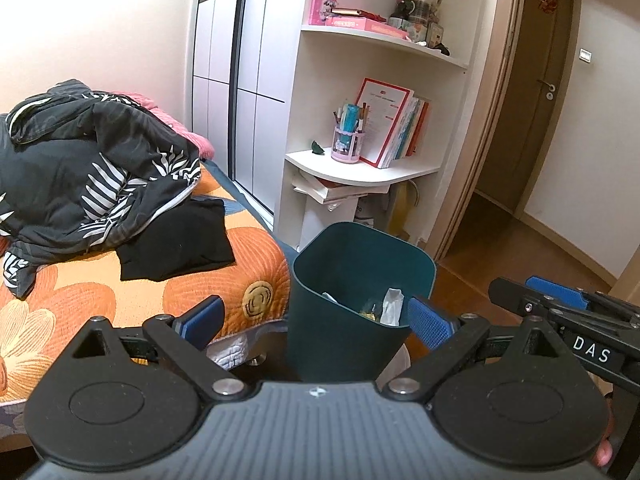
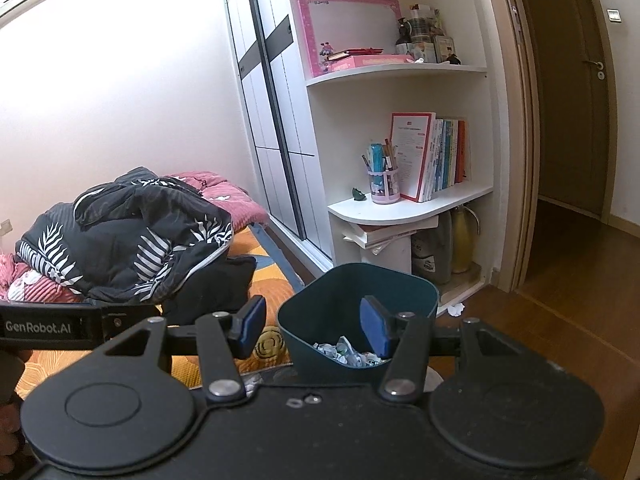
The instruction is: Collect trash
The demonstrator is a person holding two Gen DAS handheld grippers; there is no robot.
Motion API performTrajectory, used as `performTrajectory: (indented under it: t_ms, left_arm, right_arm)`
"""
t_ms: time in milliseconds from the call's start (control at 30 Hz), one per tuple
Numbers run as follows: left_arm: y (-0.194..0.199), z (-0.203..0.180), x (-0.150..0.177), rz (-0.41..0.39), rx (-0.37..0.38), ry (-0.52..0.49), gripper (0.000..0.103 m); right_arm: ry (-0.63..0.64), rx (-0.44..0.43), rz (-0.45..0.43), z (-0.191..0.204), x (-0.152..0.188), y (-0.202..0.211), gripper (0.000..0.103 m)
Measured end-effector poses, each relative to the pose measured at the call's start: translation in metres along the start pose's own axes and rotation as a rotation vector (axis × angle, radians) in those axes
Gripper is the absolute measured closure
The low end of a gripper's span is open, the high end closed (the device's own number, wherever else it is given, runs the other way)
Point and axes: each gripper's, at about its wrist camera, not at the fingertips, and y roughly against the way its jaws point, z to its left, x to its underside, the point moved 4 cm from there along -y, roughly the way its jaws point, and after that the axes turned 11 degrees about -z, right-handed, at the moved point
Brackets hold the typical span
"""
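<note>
**Bin at the bed corner, both grippers empty above it**

The bed (image 1: 132, 292), with its orange flowered cover, fills the left side and runs to the far wall; its near corner almost meets the bin, and its near edge is cut off behind the gripper bodies. A dark leaf-print quilt (image 1: 92, 164) is heaped on it with a black cloth (image 1: 176, 240) just beside. Far behind stands the sliding wardrobe (image 1: 236, 68), and right of it white corner shelves (image 2: 404, 208) whose rounded lower board juts over the floor beyond the bin. Bare wooden floor (image 2: 560, 312) lies open to the right, through to the doorway.

The dark green trash bin (image 1: 352, 268) sits on the floor between bed and shelves, open-topped. Crumpled paper trash (image 2: 348, 352) lies inside; what each scrap is cannot be made out. A small white scrap (image 2: 455, 309) lies on the floor by the shelf base.

The left gripper (image 1: 316, 320) has its jaws spread wide to either side of the bin, holding nothing. The right gripper (image 2: 316, 328) is likewise spread and empty, its right finger (image 2: 376, 328) hiding part of the bin's inside.
</note>
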Motion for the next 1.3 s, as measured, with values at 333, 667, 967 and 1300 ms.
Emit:
performTrajectory:
  t_ms: [333, 667, 967, 1300]
  left_arm:
    - [-0.002, 0.005, 0.006, 0.008, -0.02, 0.017, 0.004]
    - [-0.003, 0.008, 0.012, 0.033, -0.028, 0.03, 0.004]
    - [-0.003, 0.012, 0.014, 0.041, -0.036, 0.043, 0.004]
    - [-0.004, 0.018, 0.016, 0.047, -0.045, 0.065, 0.004]
  right_arm:
    - [0.005, 0.014, 0.043, 0.003, 0.005, -0.003, 0.05]
    - [0.007, 0.007, 0.046, 0.006, 0.006, -0.002, 0.05]
    - [0.002, 0.005, 0.059, 0.005, 0.007, -0.003, 0.05]
    - [-0.006, 0.005, 0.073, 0.004, 0.01, -0.005, 0.05]
